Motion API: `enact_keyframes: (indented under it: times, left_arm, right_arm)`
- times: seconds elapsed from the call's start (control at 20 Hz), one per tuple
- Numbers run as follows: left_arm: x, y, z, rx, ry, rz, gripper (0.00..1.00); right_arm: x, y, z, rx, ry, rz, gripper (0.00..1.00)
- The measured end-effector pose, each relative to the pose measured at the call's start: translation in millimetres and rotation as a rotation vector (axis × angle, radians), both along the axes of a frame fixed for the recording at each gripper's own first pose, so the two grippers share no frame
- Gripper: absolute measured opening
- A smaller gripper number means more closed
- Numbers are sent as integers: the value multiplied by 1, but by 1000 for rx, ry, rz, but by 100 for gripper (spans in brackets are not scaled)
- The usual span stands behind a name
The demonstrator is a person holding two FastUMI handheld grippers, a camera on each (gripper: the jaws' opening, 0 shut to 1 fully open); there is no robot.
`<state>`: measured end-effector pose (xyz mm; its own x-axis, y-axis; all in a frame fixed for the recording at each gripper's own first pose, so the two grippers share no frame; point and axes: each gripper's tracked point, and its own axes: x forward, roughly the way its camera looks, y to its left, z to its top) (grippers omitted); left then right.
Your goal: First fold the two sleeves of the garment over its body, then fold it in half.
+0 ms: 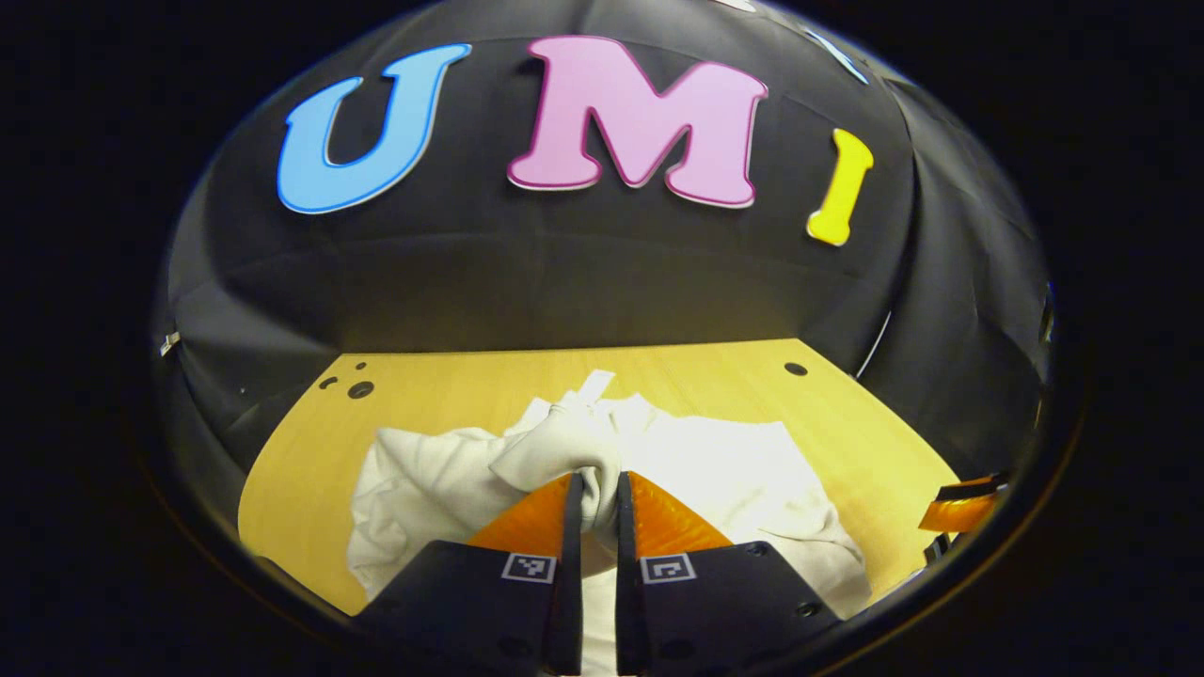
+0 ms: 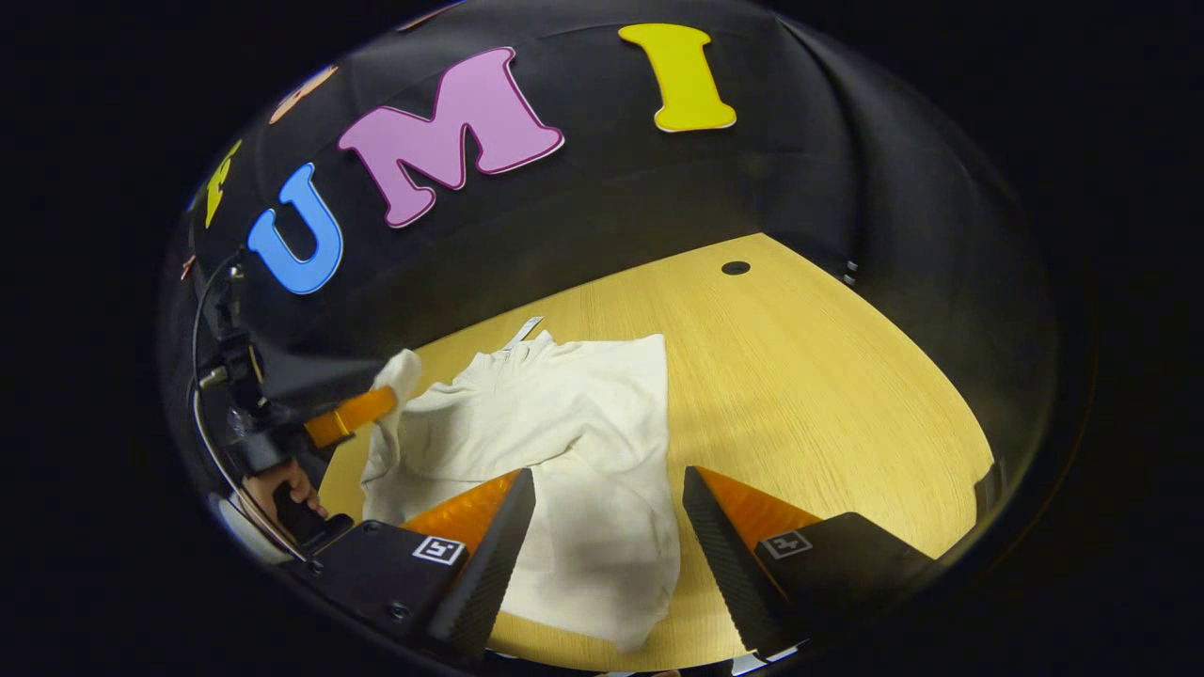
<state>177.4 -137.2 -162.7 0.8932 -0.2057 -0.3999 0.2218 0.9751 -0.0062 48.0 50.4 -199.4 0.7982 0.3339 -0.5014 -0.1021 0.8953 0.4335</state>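
One garment (image 2: 555, 442), two grippers, one table (image 2: 800, 376).

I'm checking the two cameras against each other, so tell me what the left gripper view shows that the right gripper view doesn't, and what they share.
The left gripper view shows, close up, the left gripper shut on a bunched sleeve lifted above the garment. The right gripper view shows the right gripper open and empty above the garment's near part, plus a hand holding the left gripper at its left edge. Both show the cream garment lying on the wooden table.
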Motion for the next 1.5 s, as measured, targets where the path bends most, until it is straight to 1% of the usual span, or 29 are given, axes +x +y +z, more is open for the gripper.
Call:
enact_keyframes:
  times: [0.05,0.1,0.15,0.2,0.25,0.35,0.4,0.45,0.5,0.6,0.65,0.7,0.75,0.85,0.95,1.15,1.3,1.5]
  left_arm:
    - [1,-7,-8,5,12,-10,15]
    - [1,-15,-18,3,26,-22,19]
    - [1,-22,-26,-3,40,-33,20]
    - [0,-29,-33,-10,56,-44,18]
    - [-1,-34,-41,-15,74,-55,23]
    - [-3,-46,-53,-24,109,-71,25]
    - [-5,-50,-57,-31,120,-77,29]
    - [-8,-54,-61,-34,133,-83,27]
    - [-10,-58,-63,-43,144,-96,29]
    - [-16,-69,-66,-55,158,-119,42]
    - [-18,-75,-65,-57,158,-132,51]
    - [-20,-80,-65,-60,156,-148,65]
    - [-25,-86,-64,-66,154,-167,70]
    - [-34,-95,-59,-75,150,-201,72]
    - [-46,-96,-56,-78,149,-216,73]
    - [-75,-77,-48,-90,144,-216,74]
    - [-97,-46,-46,-80,142,-185,74]
    - [-124,4,-52,-73,162,-100,74]
  right_arm:
    - [-1,-3,-1,-2,3,1,97]
    - [-3,-7,-2,-7,6,3,97]
    - [-6,-11,-4,-13,9,5,97]
    - [-6,-14,-6,-15,12,7,97]
    - [-8,-15,-6,-13,15,10,97]
    - [-9,-19,-7,-2,21,11,97]
    - [-8,-21,-8,3,24,9,97]
    - [-9,-23,-9,8,28,8,97]
    - [-9,-25,-10,10,31,6,97]
    - [-10,-28,-12,8,39,5,98]
    - [-11,-27,-12,10,42,6,98]
    - [-11,-26,-14,11,43,8,97]
    - [-12,-26,-13,9,44,12,97]
    - [-14,-22,-15,1,43,25,97]
    - [-17,-19,-16,-9,44,39,97]
    - [-25,-12,-16,-29,43,65,97]
    - [-36,-7,-21,-40,56,88,98]
    - [-54,0,-31,-74,78,121,98]
